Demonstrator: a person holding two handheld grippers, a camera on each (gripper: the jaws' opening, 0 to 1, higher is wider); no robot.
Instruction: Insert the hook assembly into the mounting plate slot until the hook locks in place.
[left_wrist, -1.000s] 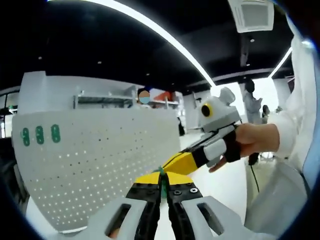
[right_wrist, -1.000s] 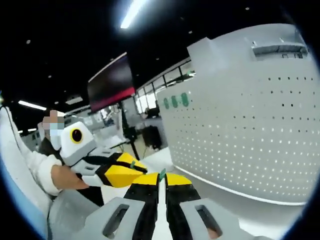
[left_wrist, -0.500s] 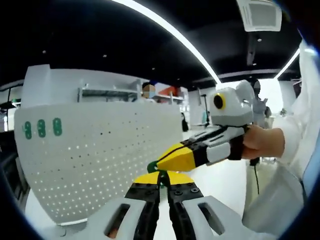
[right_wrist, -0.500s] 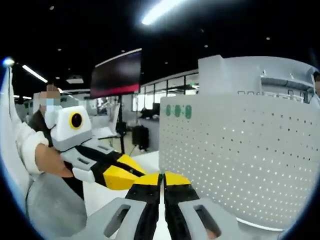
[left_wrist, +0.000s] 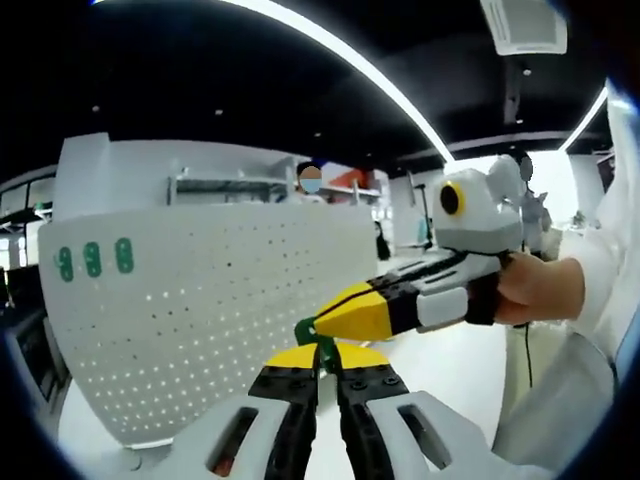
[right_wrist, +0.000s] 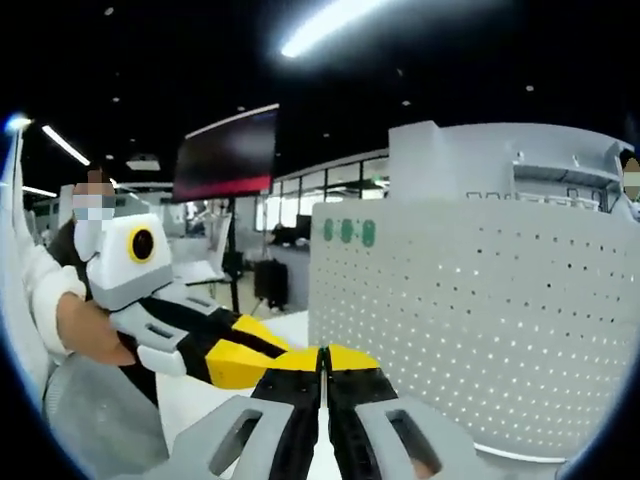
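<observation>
Left gripper (left_wrist: 321, 362): jaws pressed together, yellow tips nipping a small green hook (left_wrist: 313, 331) that sticks up just past them. Right gripper (left_wrist: 330, 322) enters the left gripper view from the right, held in a hand (left_wrist: 530, 290); its yellow tip touches or nearly touches the green piece.

Right gripper view: the right gripper's (right_wrist: 322, 355) own jaws closed tip to tip; whether anything is pinched between them I cannot tell. Left gripper sits just left of them.

White perforated mounting plate (left_wrist: 200, 320) stands upright beyond the tips, apart from the hook. Three green oval marks (left_wrist: 93, 259) sit near its upper corner.
</observation>
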